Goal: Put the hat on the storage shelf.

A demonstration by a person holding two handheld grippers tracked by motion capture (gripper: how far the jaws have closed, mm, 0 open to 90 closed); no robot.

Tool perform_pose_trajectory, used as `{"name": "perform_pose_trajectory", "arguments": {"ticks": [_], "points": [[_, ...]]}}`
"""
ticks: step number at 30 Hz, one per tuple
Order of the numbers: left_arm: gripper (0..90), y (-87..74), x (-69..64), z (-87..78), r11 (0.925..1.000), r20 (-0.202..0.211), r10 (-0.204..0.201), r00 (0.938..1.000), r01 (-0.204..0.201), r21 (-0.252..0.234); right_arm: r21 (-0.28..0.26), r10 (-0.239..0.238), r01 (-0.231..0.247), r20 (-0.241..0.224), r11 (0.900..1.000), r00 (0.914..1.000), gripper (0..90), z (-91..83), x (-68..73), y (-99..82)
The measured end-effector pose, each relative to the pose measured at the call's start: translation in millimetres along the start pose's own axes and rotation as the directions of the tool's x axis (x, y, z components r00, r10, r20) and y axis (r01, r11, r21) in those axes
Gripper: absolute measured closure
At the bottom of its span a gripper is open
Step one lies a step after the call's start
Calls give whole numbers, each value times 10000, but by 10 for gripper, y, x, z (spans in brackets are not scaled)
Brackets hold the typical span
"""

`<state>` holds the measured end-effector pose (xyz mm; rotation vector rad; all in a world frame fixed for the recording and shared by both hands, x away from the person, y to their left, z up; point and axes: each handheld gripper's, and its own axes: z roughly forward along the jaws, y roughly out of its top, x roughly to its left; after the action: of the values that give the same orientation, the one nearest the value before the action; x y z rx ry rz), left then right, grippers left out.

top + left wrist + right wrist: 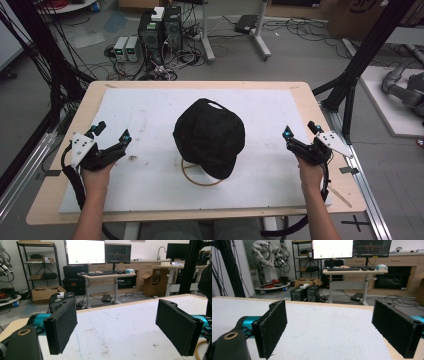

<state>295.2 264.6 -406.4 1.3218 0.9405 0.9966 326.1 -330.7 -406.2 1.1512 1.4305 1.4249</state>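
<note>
A black cap point(210, 135) rests on a wooden ring stand point(192, 179) in the middle of the white foam board point(145, 107). My left gripper point(113, 131) sits a hand's width to the left of the cap, low over the board and open. In the left gripper view its jaws point(117, 325) stand wide apart with nothing between them, and the cap's dark edge point(207, 280) shows at the far right. My right gripper point(300, 129) is held at the board's right edge, apart from the cap. It too is open, and the right gripper view point(329, 327) has bare board between its pads.
The board lies on a wooden table point(50, 192). Black frame posts point(367, 50) stand at both sides. Computer towers point(160, 27) and cables lie on the floor beyond the far edge. A desk with monitors point(100, 252) stands farther back.
</note>
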Motion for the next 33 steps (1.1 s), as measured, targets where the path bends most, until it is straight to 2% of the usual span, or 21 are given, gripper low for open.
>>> {"name": "perform_pose_trajectory", "arguments": {"ticks": [7,16,33], "points": [[176,2,13,-2,10000,-21,20,10000,-20,-6,50,-148,148,-64,9999,9999,125,24,5,-20],[176,-9,10,3,9999,56,84,9999,-85,87,-6,-31,31,25,10000,10000,125,21,-10,-4],[176,5,3,-2,9999,75,134,9999,-135,41,-103,-122,122,-10,9999,9999,125,6,0,12]]}}
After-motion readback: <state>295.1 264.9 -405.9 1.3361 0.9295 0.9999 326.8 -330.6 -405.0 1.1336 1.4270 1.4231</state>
